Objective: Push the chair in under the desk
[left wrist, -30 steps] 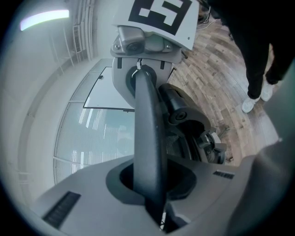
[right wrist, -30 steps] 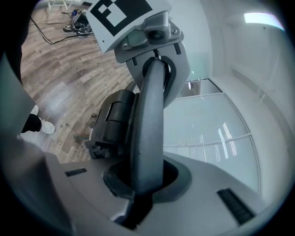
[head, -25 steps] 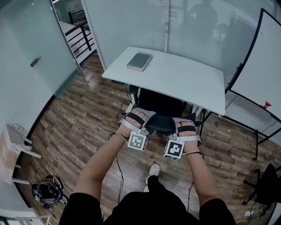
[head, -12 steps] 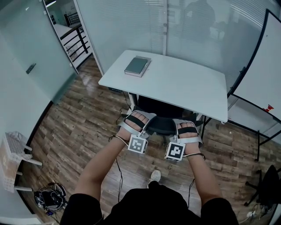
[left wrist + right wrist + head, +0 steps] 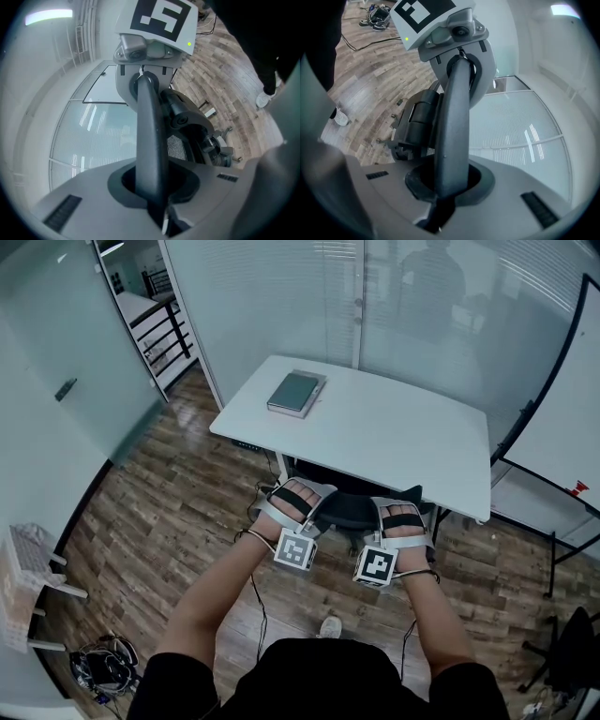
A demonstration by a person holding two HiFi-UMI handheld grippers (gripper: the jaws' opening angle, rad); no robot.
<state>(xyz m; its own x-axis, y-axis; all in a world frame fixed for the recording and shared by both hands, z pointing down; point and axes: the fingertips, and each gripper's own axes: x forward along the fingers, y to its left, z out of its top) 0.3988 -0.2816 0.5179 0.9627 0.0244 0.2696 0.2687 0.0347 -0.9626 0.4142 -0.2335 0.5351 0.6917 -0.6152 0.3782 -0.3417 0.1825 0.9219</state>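
Observation:
A black office chair (image 5: 348, 509) stands mostly under the white desk (image 5: 403, 442); only its backrest top shows at the desk's near edge. My left gripper (image 5: 300, 497) is shut on the left part of the backrest's top rim, and my right gripper (image 5: 402, 516) is shut on the right part. In the left gripper view the dark rim bar (image 5: 151, 154) runs up from between my jaws to the other gripper (image 5: 152, 44). The right gripper view shows the same bar (image 5: 452, 136) clamped in its jaws, with the chair's mechanism (image 5: 415, 124) behind.
A grey book (image 5: 296, 393) lies on the desk's far left corner. A whiteboard on a stand (image 5: 562, 418) is at the right, glass walls behind. A white rack (image 5: 23, 573) and a cable bundle (image 5: 101, 669) sit at the left. Cables trail over the wood floor.
Both grippers have moved forward with the chair, whose seat and backrest have slid further under the desk. The grip on the rim is unchanged.

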